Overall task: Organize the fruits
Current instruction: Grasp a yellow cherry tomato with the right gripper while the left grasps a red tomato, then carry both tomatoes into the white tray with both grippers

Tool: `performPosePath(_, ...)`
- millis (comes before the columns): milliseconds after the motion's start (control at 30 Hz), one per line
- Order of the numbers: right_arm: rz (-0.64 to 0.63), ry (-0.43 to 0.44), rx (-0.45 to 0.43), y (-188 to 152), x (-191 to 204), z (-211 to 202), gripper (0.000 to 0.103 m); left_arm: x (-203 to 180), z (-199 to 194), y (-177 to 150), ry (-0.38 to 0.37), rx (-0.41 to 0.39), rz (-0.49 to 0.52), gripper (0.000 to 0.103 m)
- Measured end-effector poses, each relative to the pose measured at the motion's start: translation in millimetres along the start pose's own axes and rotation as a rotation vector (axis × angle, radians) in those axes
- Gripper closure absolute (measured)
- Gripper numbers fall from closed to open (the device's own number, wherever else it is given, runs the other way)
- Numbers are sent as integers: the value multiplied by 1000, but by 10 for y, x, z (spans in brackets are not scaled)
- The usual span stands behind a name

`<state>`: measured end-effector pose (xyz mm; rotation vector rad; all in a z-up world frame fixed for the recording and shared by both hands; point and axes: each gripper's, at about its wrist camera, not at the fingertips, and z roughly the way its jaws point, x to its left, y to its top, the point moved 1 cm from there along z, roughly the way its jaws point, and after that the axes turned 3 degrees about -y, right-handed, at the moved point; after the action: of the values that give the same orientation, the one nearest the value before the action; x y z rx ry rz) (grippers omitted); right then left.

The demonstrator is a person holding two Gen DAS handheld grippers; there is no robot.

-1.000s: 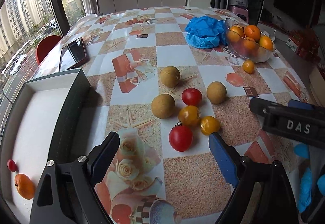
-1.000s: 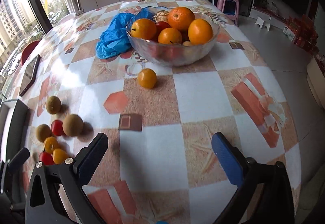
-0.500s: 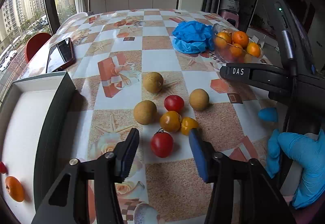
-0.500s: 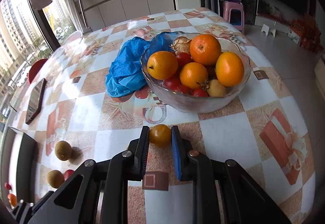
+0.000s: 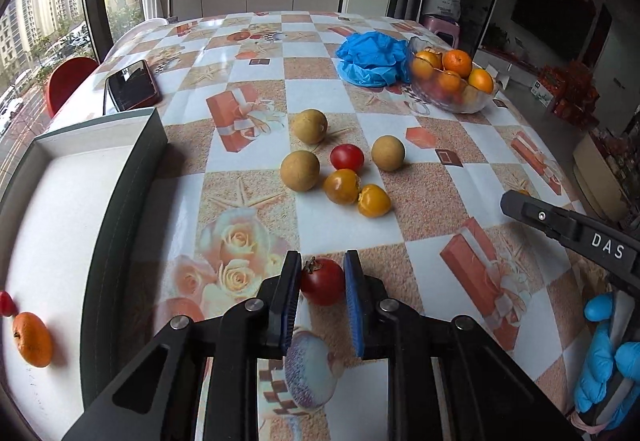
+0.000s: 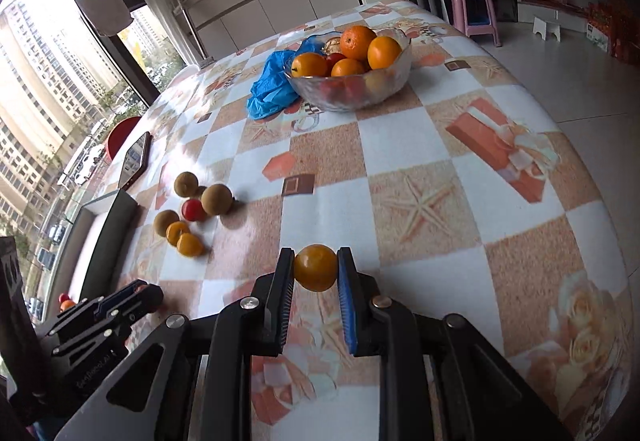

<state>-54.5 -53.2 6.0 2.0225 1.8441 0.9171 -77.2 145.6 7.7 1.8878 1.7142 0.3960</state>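
Note:
My left gripper [image 5: 321, 273] is shut on a red tomato [image 5: 323, 281], held just above the tablecloth. My right gripper [image 6: 315, 268] is shut on a small orange fruit [image 6: 315, 267], lifted over the table. Loose fruit lies in a cluster mid-table: three brown round fruits [image 5: 300, 171], a red tomato [image 5: 347, 157] and two yellow-orange tomatoes [image 5: 341, 186]. The white tray with dark walls [image 5: 124, 177] at the left holds an orange [image 5: 32, 339] and a small red fruit [image 5: 6, 303]. A glass bowl [image 6: 348, 95] of oranges stands at the far right.
A crumpled blue bag [image 5: 370, 59] lies beside the bowl. A phone [image 5: 132, 85] rests at the far left edge, with a red chair [image 5: 68, 81] behind it. A blue-gloved hand [image 5: 604, 361] holds the right gripper's body [image 5: 572, 229].
Both grippers closed from wide open. The left took the red tomato and drew it back toward me. The right clamped the small orange fruit near the bowl and pulled it away from the bowl.

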Motion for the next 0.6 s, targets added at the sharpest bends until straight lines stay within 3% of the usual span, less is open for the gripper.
performPosePath(233, -11, -1, 7, -323, 21, -186, 80, 85, -254, -144, 4, -21, 3, 80)
performPosePath(600, -43, 12, 9, -401, 285, -342, 80, 310, -687, -180, 16, -93, -7, 80)
